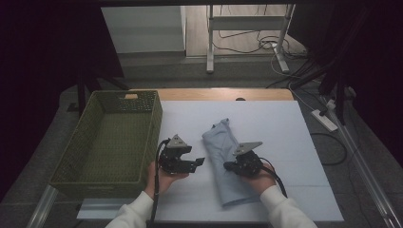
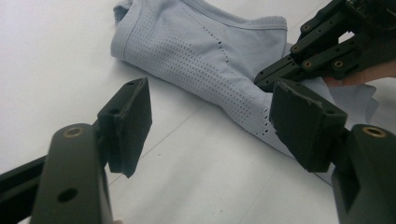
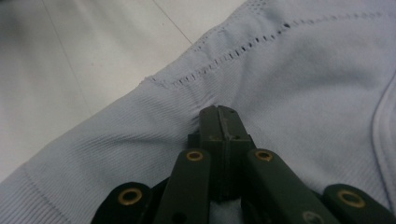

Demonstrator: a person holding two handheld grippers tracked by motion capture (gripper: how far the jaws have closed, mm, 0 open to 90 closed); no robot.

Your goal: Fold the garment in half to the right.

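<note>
The right hand-held gripper [image 3: 219, 116] is clenched on a folded pale blue garment [image 1: 225, 156] on the white worktop [image 1: 285, 137], while the left hand-held gripper [image 2: 210, 121] hovers released beside it.

I'm looking over everything here for writing and I'm finding no text, label, brand, number or sign that can be read.
</note>
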